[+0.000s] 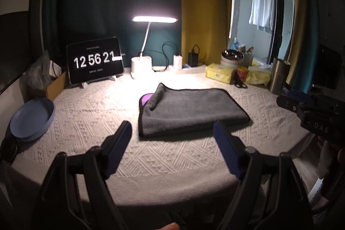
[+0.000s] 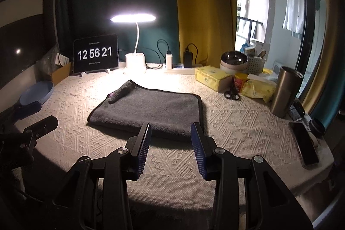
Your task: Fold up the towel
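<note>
A grey towel with a black hem lies folded on the cream tablecloth; its far left corner is turned up and a purple underside shows there. It also shows in the right wrist view. My left gripper is open and empty, held just in front of the towel's near edge. My right gripper is open and empty, in front of the towel's near right part. The right gripper's body shows at the right edge of the left wrist view.
A lit desk lamp, a tablet clock, chargers, tissue packs, scissors, a metal bowl, a steel tumbler and a phone ring the table. A blue plate lies at the left.
</note>
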Tool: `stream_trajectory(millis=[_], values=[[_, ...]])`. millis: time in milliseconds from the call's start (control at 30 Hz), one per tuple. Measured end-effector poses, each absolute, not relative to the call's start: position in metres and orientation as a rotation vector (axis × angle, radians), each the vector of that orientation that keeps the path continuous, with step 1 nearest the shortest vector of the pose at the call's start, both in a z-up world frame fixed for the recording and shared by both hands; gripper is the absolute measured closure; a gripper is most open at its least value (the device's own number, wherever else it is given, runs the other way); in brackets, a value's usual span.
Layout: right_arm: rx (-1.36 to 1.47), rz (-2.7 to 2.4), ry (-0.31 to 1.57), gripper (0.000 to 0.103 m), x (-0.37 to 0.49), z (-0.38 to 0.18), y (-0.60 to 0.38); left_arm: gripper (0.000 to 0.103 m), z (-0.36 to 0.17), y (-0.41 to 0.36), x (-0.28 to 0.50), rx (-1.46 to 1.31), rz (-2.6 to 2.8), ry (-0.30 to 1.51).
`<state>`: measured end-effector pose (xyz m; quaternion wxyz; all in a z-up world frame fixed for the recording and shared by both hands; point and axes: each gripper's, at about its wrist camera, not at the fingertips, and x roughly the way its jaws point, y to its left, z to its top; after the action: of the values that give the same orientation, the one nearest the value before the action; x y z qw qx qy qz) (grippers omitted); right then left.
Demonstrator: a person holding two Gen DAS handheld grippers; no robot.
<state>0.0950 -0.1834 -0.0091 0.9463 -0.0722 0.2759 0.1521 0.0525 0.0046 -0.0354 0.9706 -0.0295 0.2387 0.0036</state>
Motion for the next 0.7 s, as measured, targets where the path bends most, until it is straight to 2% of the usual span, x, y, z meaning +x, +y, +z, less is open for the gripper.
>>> stream_trajectory(millis=[300,567,700], values=[[-0.136,0.329,0.398,0.062,0.057,0.029,-0.185,0.024,-0.003,0.009,0.018,-0.071,0.029,0.327],[-0.138,0.331,0.286,0.046,0.025,0.045,-0.190,0.023,0.014,0.014,-0.005,-0.085,0.057,0.221],[-0.122,0.324,0.237,0.044,0.016,0.052,-0.195,0.022,0.020,0.013,-0.016,-0.073,0.077,0.172]])
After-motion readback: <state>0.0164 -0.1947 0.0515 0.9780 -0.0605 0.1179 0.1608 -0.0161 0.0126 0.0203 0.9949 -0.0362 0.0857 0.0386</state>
